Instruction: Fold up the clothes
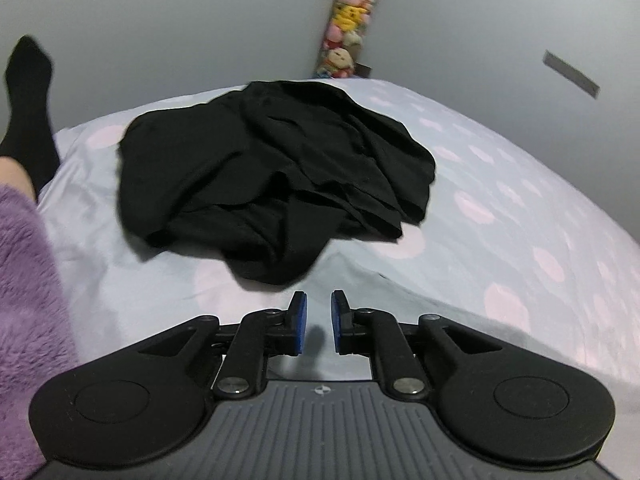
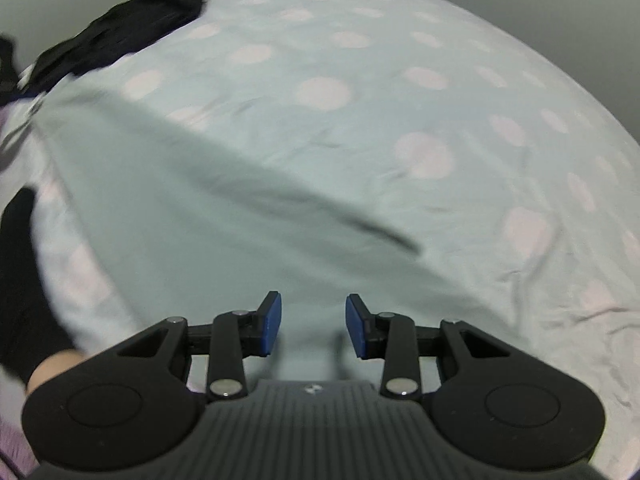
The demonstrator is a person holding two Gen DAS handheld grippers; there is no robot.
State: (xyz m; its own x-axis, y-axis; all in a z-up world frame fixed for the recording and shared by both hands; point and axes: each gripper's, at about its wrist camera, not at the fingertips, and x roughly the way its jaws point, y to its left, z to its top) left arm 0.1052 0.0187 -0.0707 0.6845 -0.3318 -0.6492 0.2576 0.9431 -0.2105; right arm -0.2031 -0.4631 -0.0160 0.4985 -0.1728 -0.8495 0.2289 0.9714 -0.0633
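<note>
Black garment point(image 1: 276, 172) lies crumpled on the bed point(image 1: 500, 208), unfolded. Left claw point(image 1: 319, 322), just short of its near edge, narrowly parted, empty, likely approaching. Right claw point(image 2: 313, 325), well right of garment, partly open, empty.

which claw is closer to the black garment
Left. The left claw sits just short of the black garment, open and empty. The right claw is over bare sheet, the garment far off at its upper left.

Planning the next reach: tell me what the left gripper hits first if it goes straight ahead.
Probably the bedsheet: the left gripper, empty and slightly open, points down at bare sheet just short of the black garment. Depth is uncertain.
</note>
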